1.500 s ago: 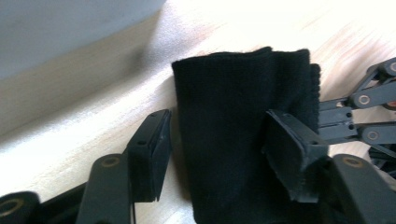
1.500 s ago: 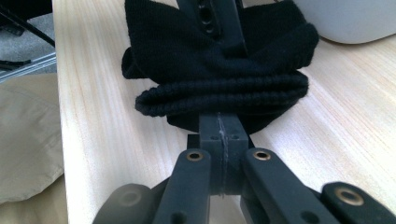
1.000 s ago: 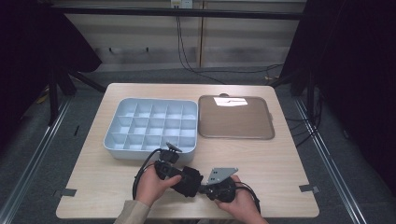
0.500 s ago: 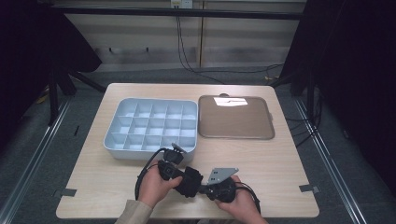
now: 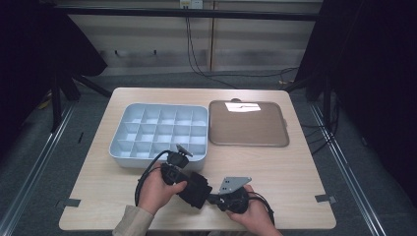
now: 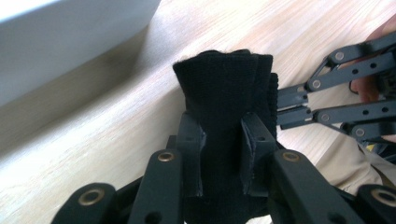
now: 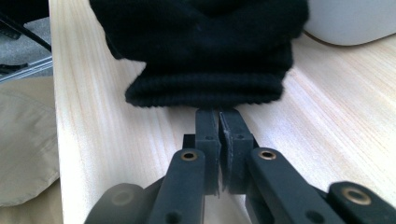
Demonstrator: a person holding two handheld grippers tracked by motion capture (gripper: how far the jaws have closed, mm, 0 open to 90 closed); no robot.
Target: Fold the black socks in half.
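I count one folded black cloth [image 5: 195, 189] on the tabletop [image 5: 295, 167], lying just in front of the one compartment tray [image 5: 160, 131], toward my near edge. That tray is pale blue with sixteen cells, four by four, and I see nothing in any of them. To the right of the tray, just beside it, sits one flat brown tray [image 5: 248, 124] with a bright patch of glare near its far rim. I have two tools in play. My left hand-held gripper [image 6: 223, 140] is clamped on the cloth — in the left gripper view the black fabric stands up between the two pads, pinched into upright folds, and its jaws have just been closing on it. My right hand-held gripper [image 7: 218, 122] meets the cloth from the side away from the tray; in the right gripper view its jaws are clenched almost pad to pad, right at the ribbed edge of the fabric, but I cannot tell whether any cloth is caught between them. Two hands, one on each tool, sit near the front edge of the tabletop.
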